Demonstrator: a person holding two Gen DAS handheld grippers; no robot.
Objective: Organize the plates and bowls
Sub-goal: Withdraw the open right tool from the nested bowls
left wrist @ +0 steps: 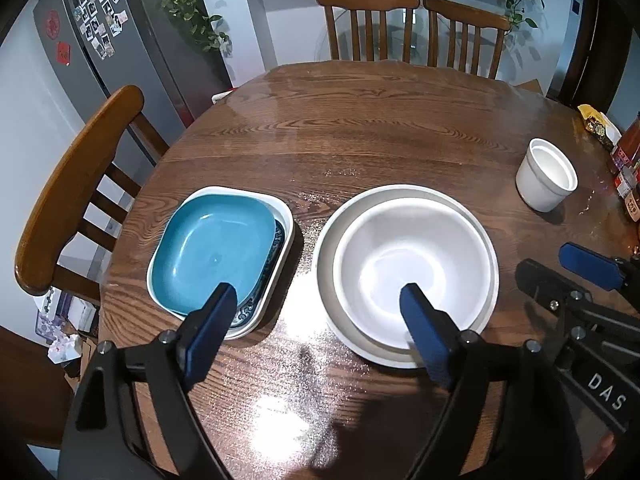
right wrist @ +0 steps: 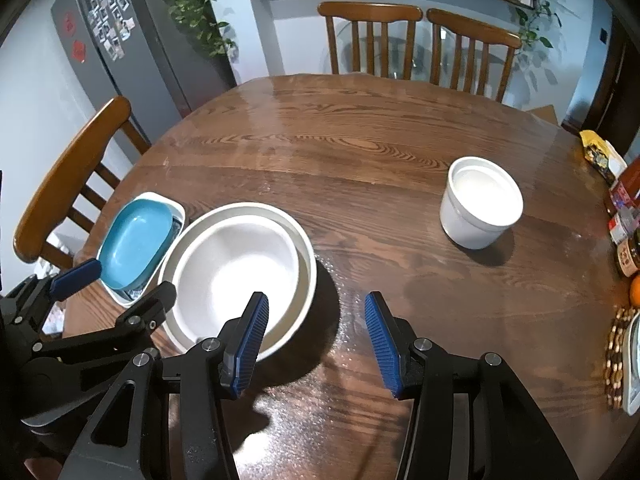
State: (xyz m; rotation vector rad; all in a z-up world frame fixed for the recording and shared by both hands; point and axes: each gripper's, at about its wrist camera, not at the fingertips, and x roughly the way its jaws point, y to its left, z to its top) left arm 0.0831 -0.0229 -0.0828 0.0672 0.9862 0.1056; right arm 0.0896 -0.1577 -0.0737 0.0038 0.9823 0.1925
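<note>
A teal square plate (left wrist: 212, 252) lies on a blue-patterned plate inside a white square dish (left wrist: 286, 232) at the table's left. Right of it, a white bowl (left wrist: 412, 264) sits nested in a wider white bowl (left wrist: 340, 216). My left gripper (left wrist: 320, 316) is open above the near gap between the two stacks, with nothing held. In the right wrist view my right gripper (right wrist: 318, 336) is open over bare table just right of the nested bowls (right wrist: 236, 268), its left pad at their near rim. A small white pot (right wrist: 480, 204) stands alone at the right.
Wooden chairs (left wrist: 72, 184) stand at the left and far sides of the round wooden table (left wrist: 360, 128). Jars, packets and an orange (right wrist: 634, 290) crowd the right edge. A grey fridge (left wrist: 120, 40) is at the back left.
</note>
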